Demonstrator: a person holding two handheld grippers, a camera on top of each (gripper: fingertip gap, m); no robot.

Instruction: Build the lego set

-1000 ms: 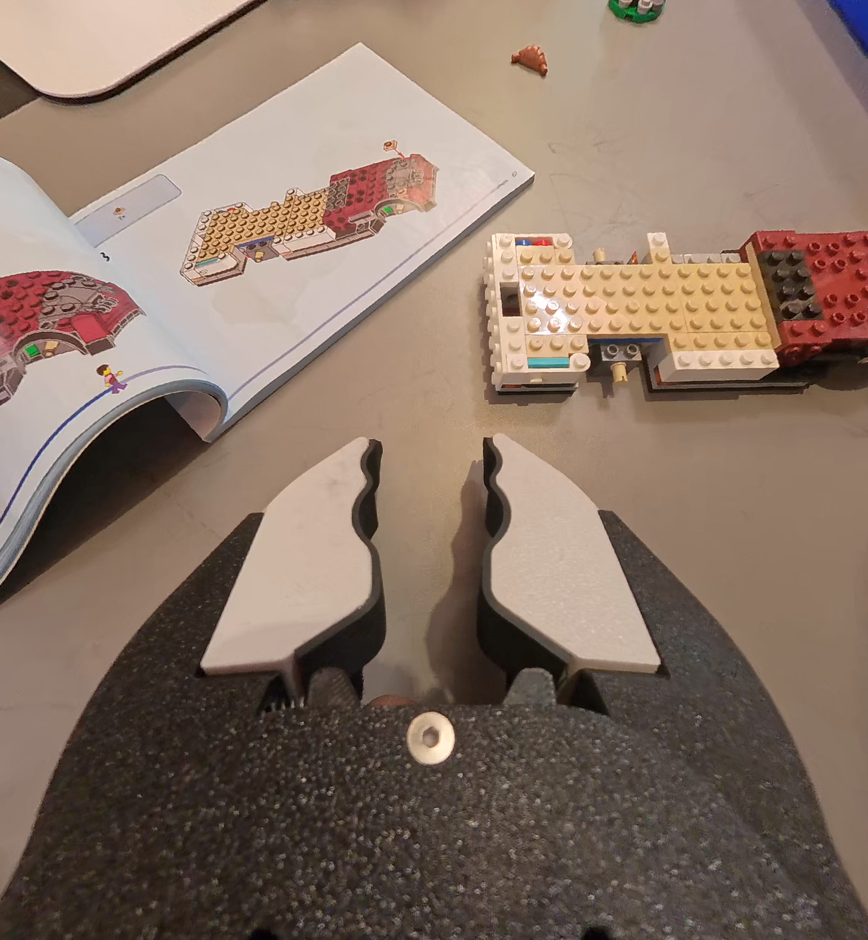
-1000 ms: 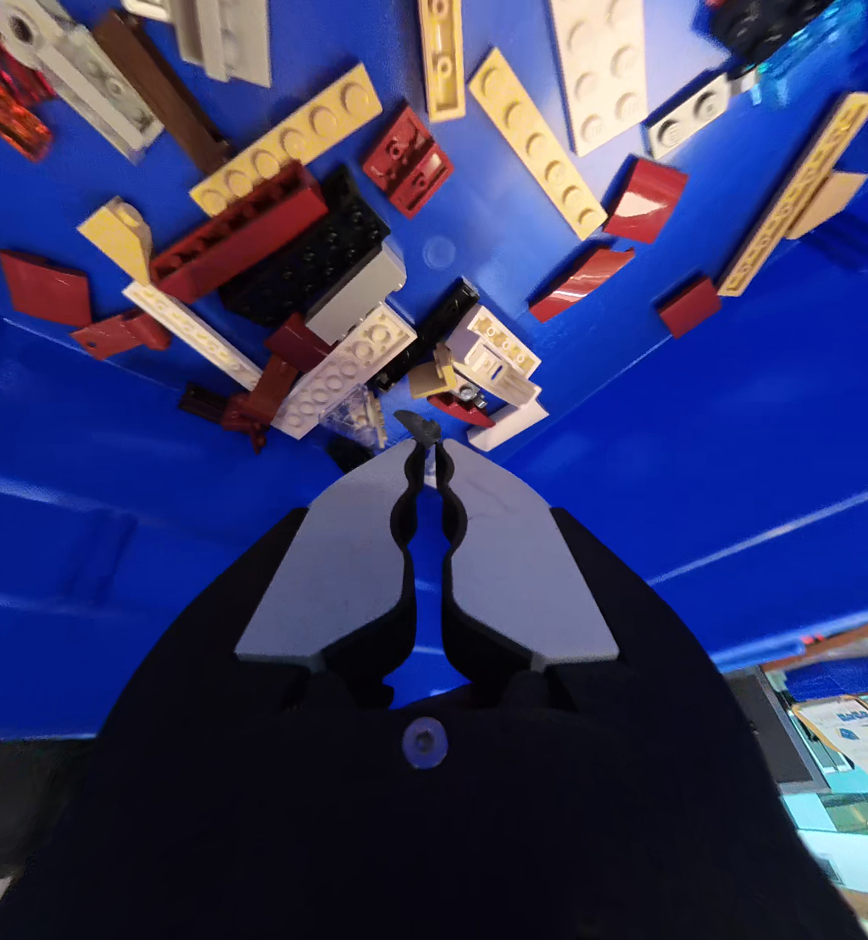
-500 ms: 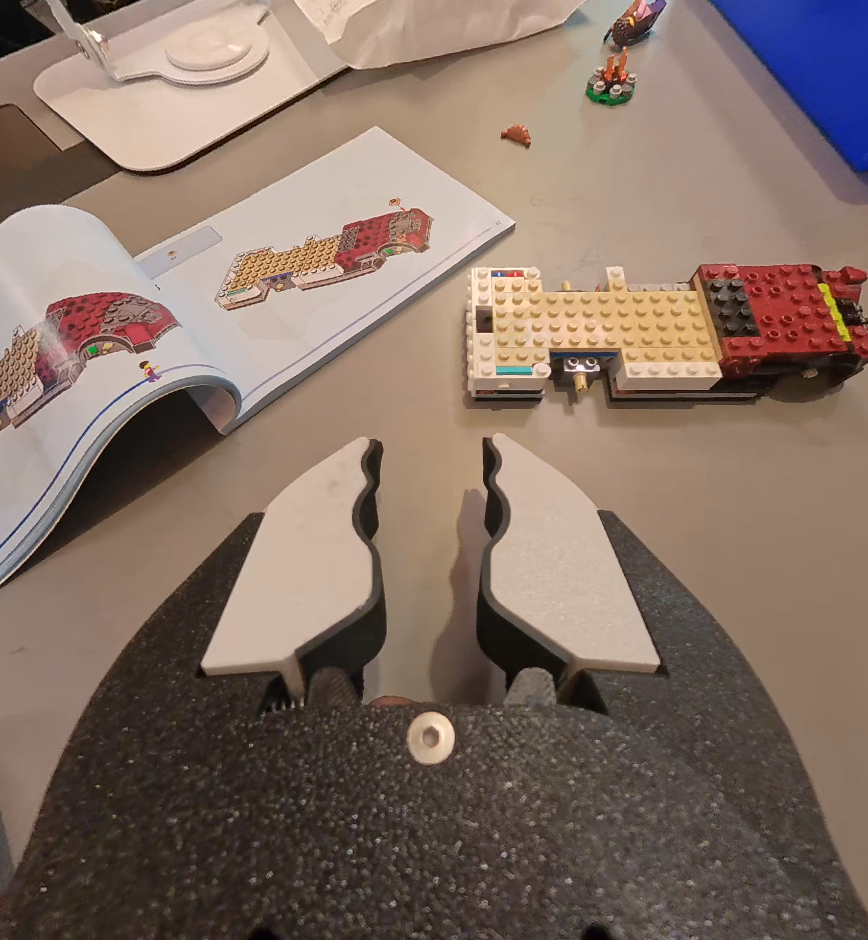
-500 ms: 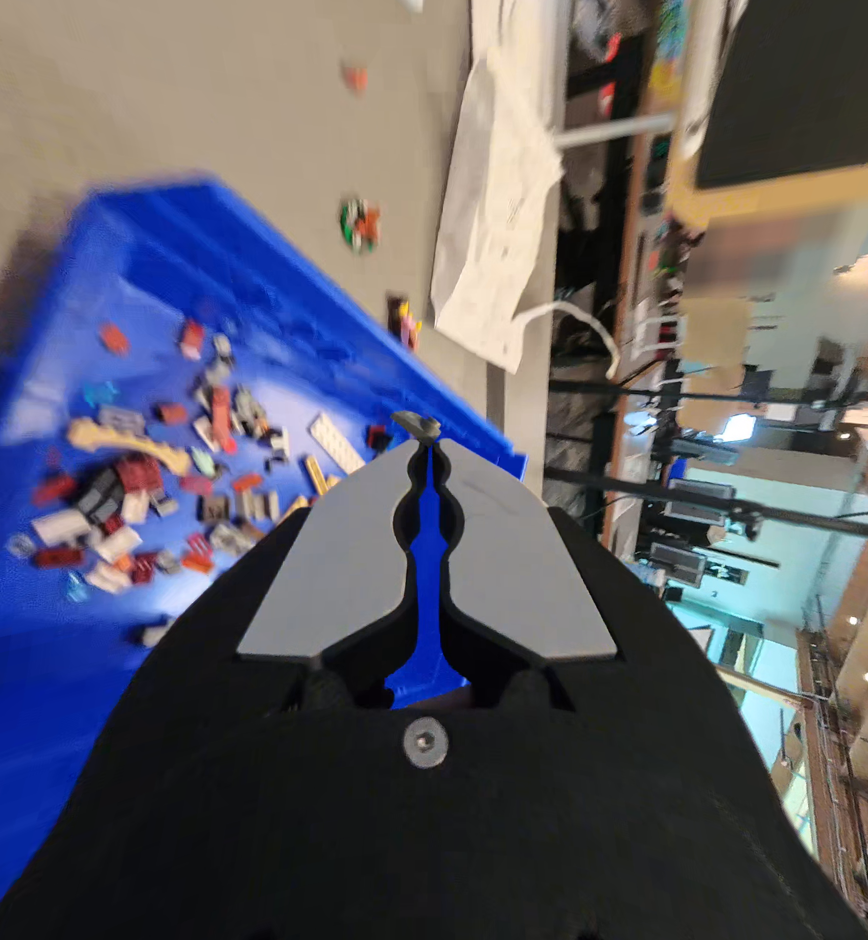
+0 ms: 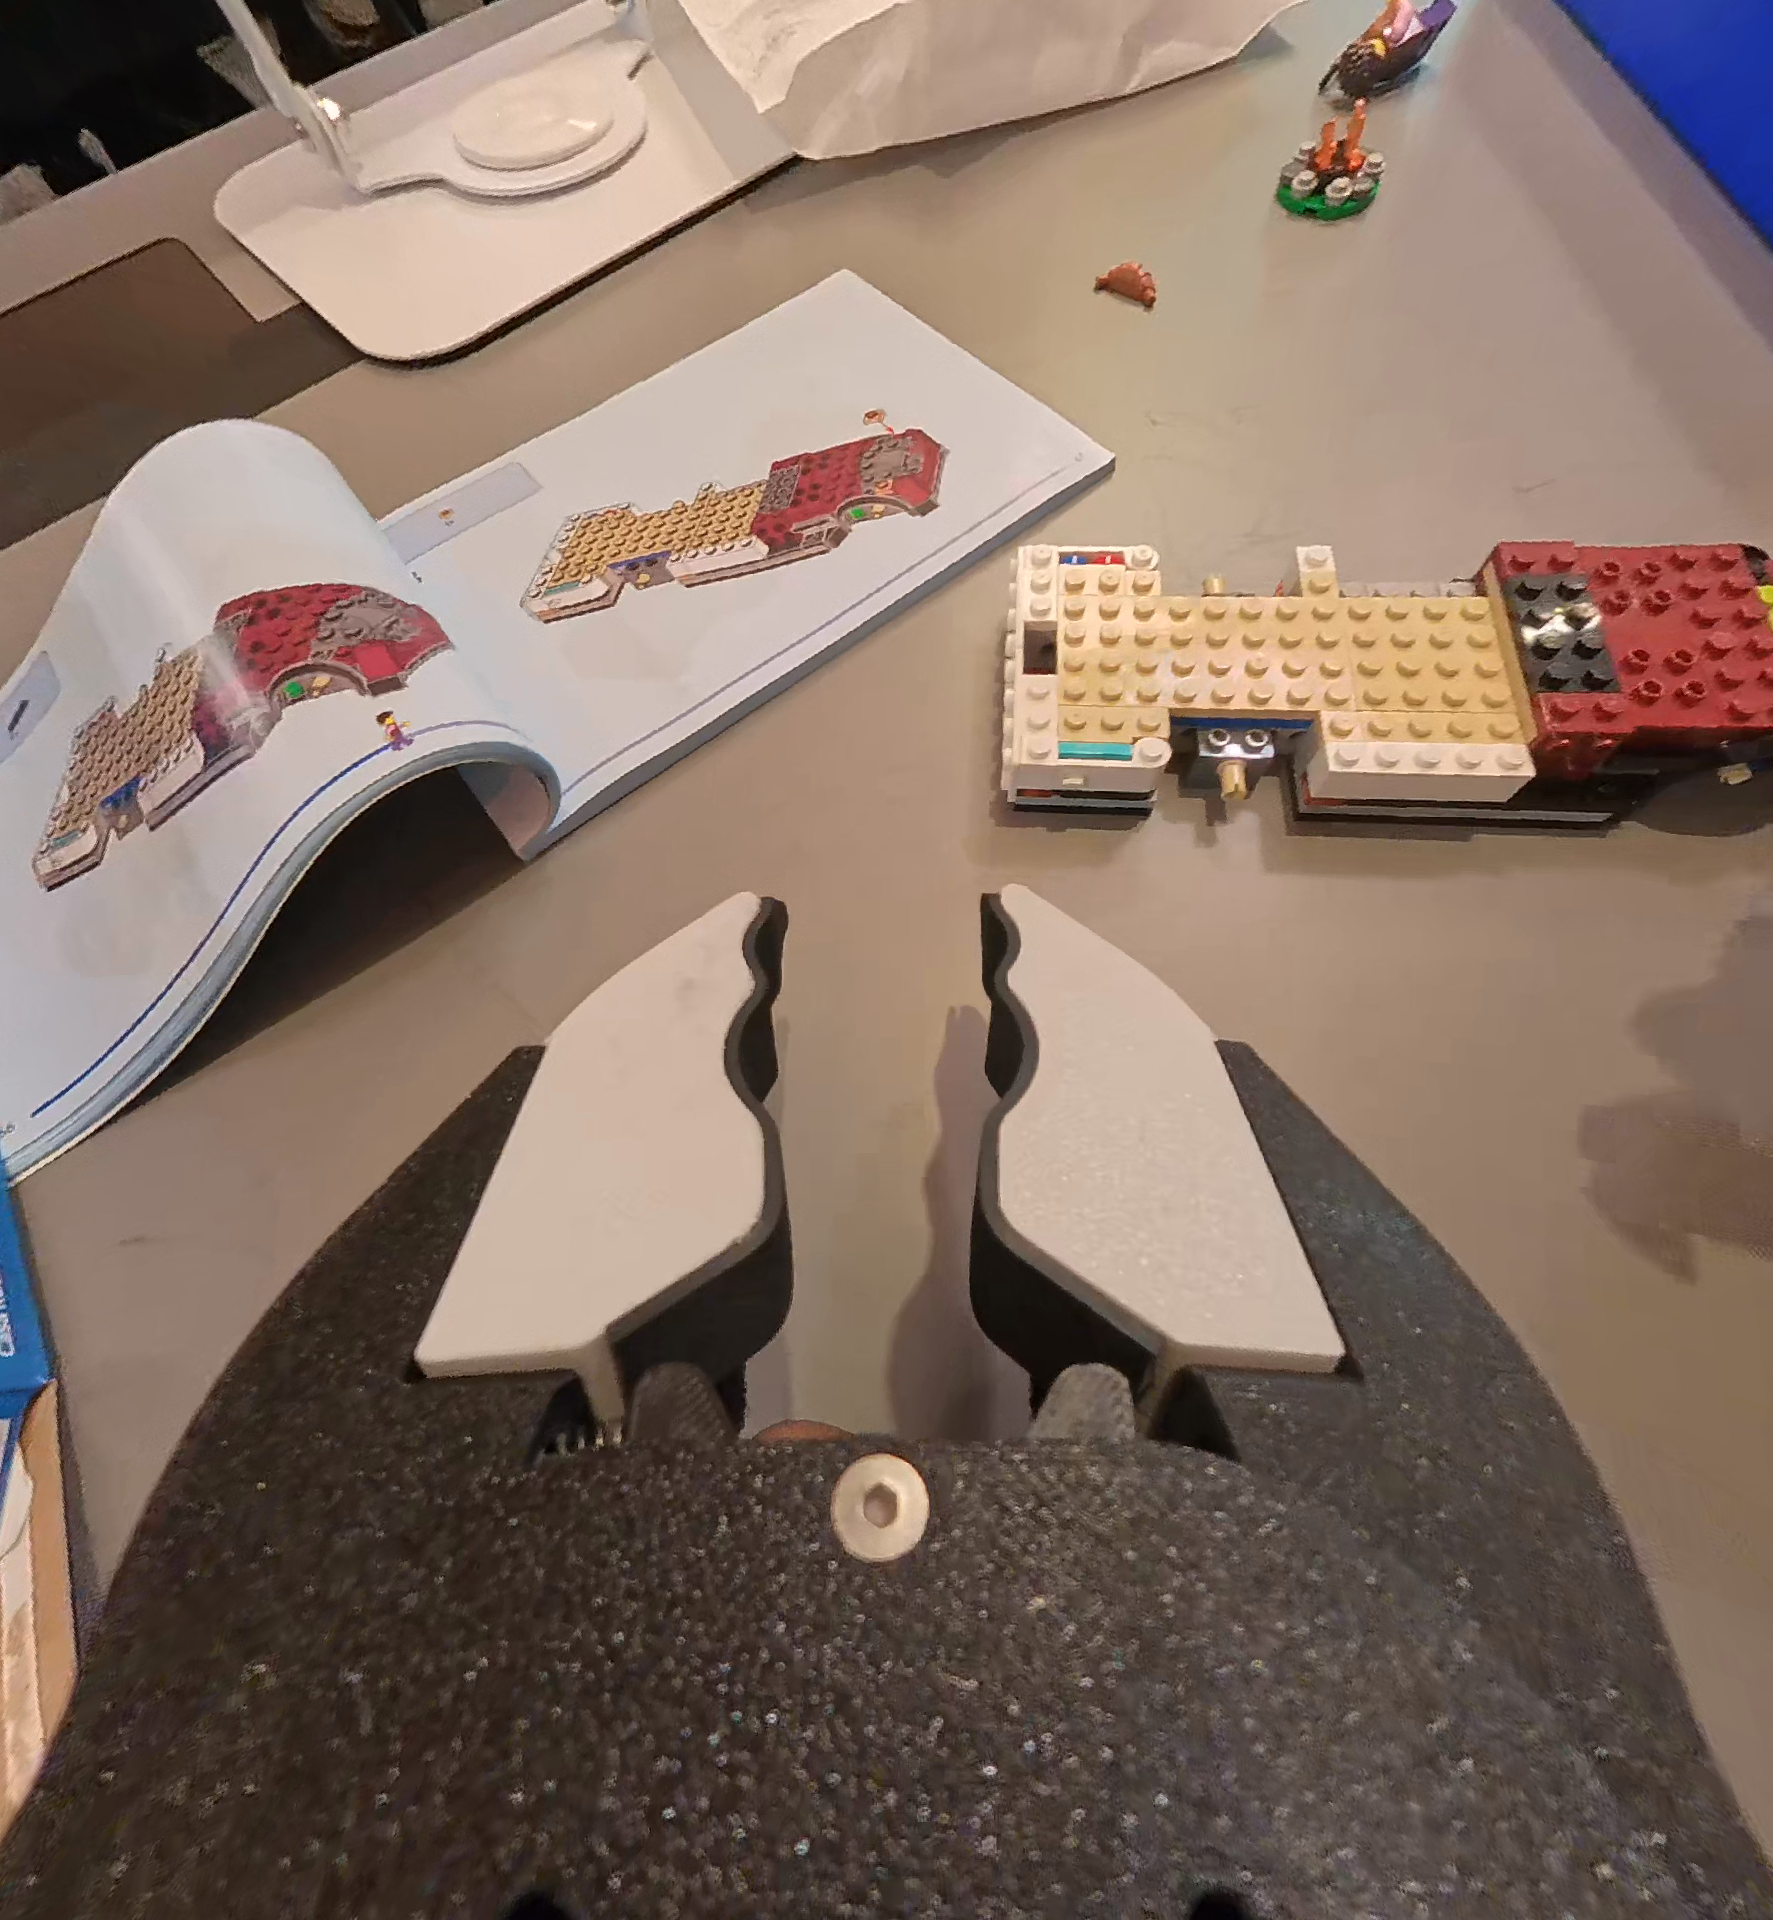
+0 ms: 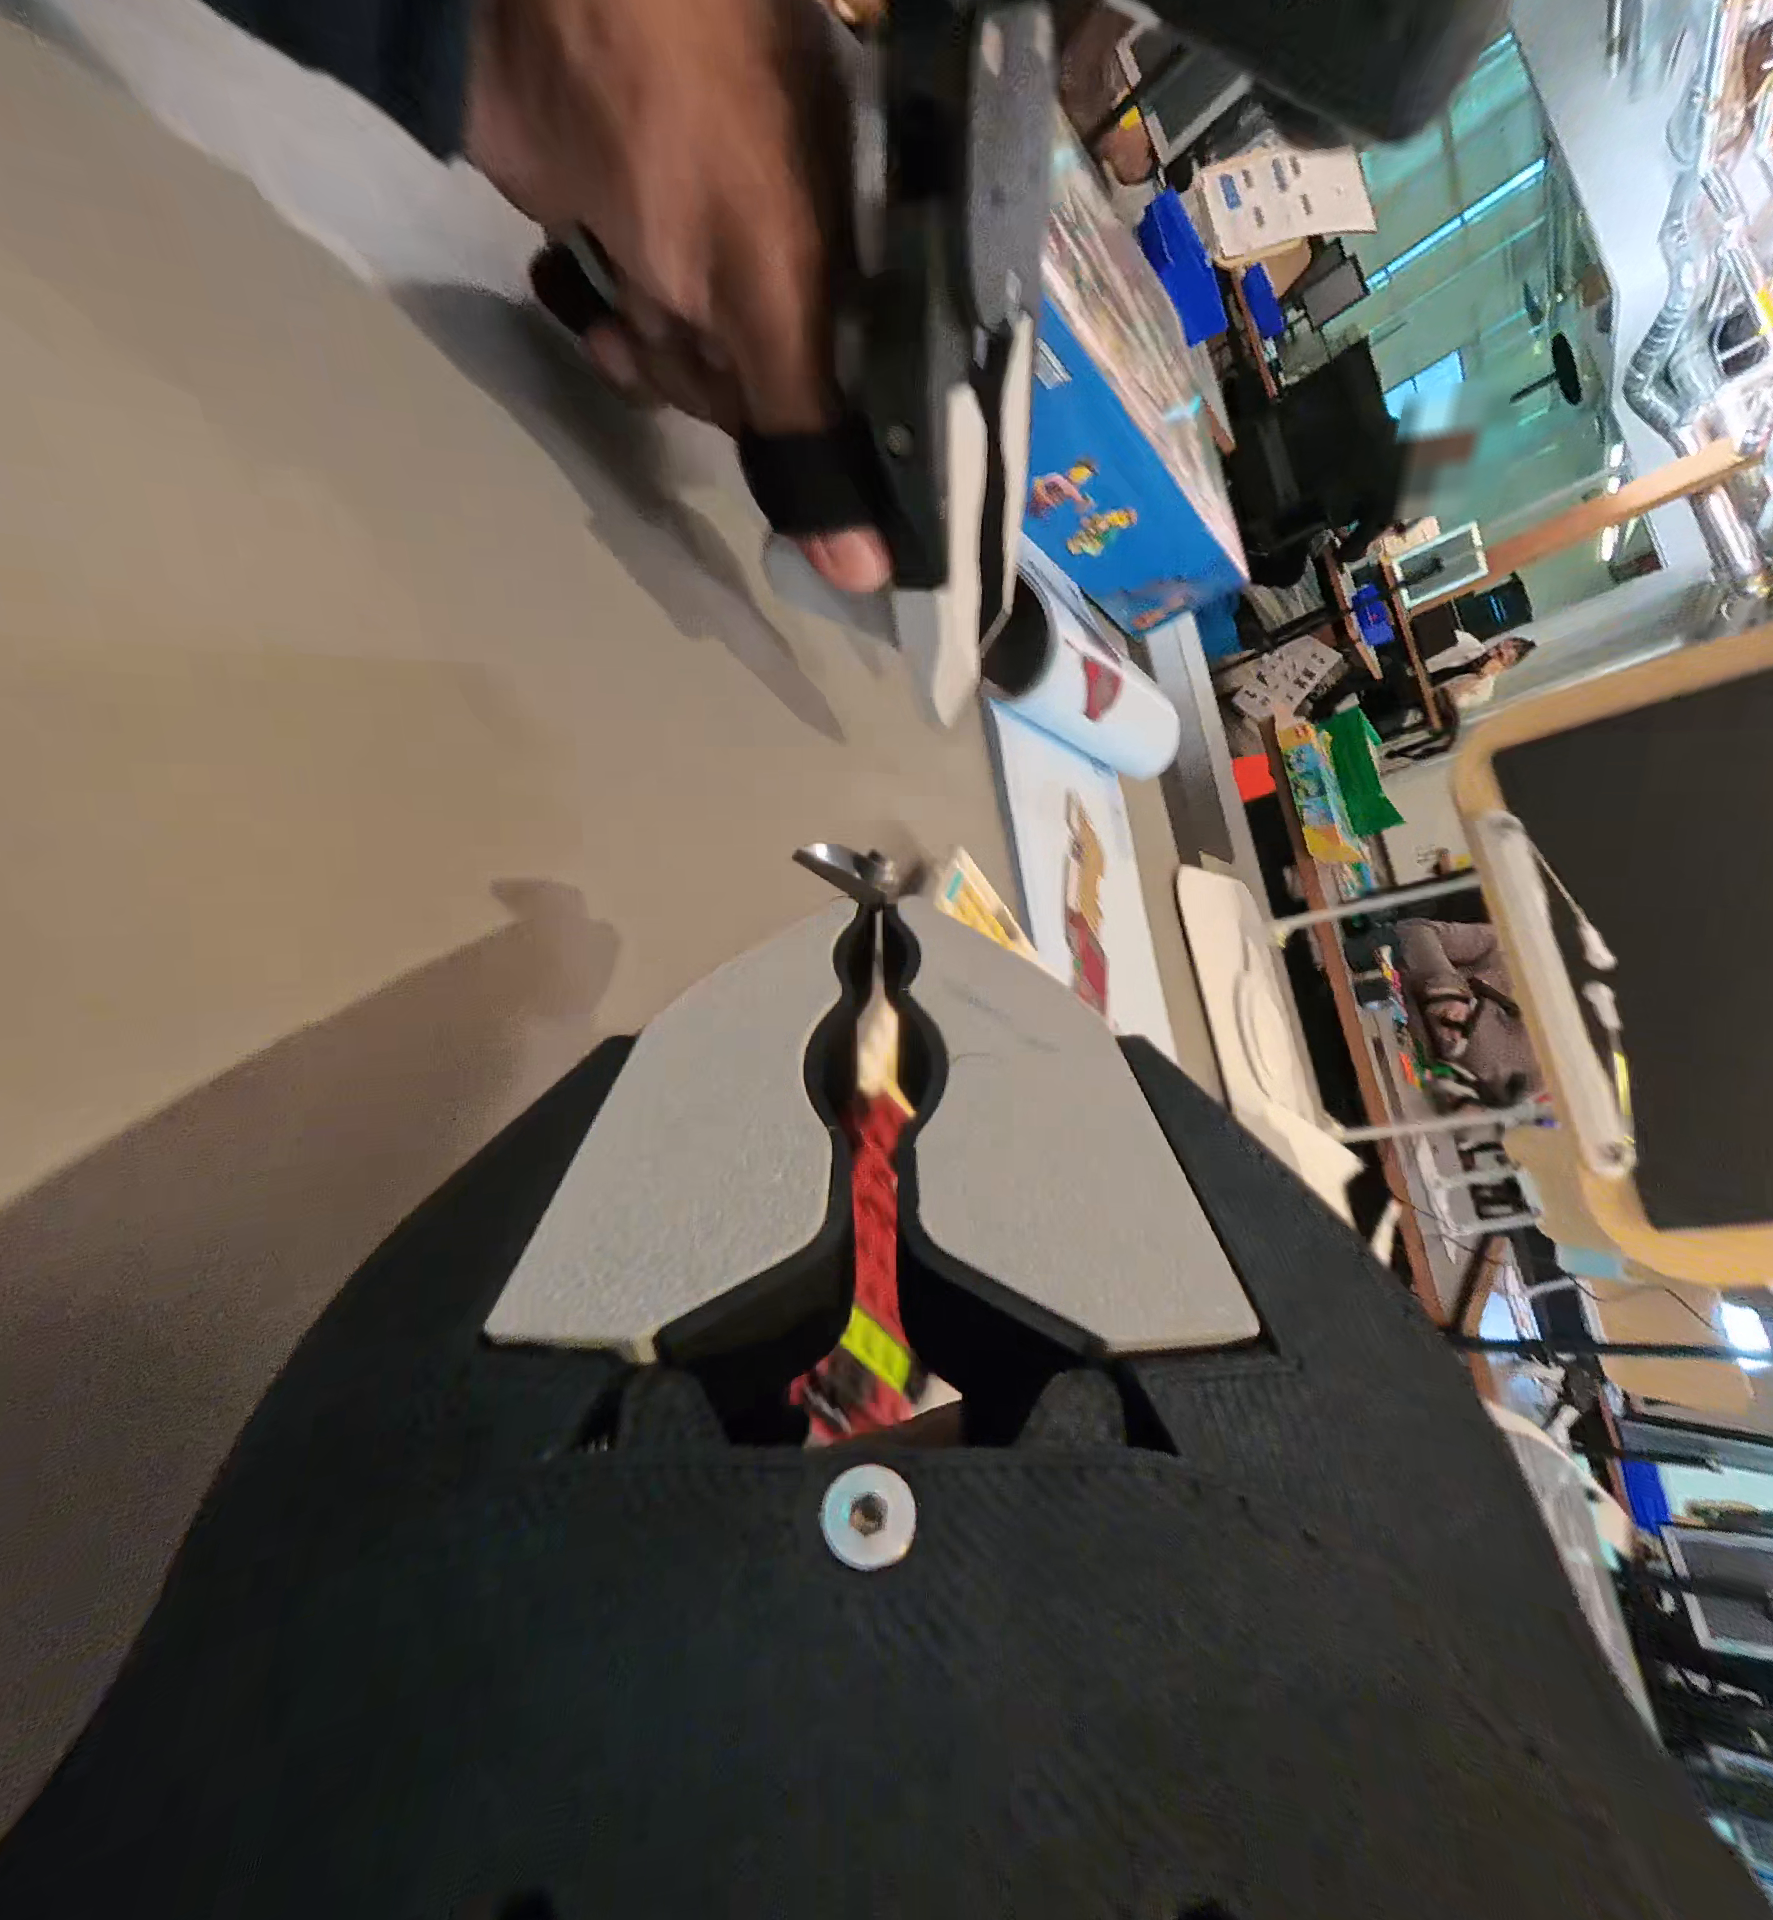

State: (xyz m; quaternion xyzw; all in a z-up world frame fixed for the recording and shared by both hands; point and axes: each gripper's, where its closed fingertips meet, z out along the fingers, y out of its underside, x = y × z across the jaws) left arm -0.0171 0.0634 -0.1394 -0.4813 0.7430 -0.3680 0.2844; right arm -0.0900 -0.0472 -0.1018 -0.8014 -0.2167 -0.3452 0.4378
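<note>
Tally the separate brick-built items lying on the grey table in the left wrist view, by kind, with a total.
Long tan, white and dark red brick model: 1
Small build on a round green base: 1
Small brown loose piece: 1
Dark purple-tipped build at the top edge, partly cropped: 1
Total: 4

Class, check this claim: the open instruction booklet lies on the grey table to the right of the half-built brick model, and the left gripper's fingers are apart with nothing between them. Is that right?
One detail is wrong. In the left wrist view the instruction booklet lies to the left of the brick model, not the right. The rest holds: both rest on the grey table, and the left gripper has its fingers apart with nothing between them.
</note>
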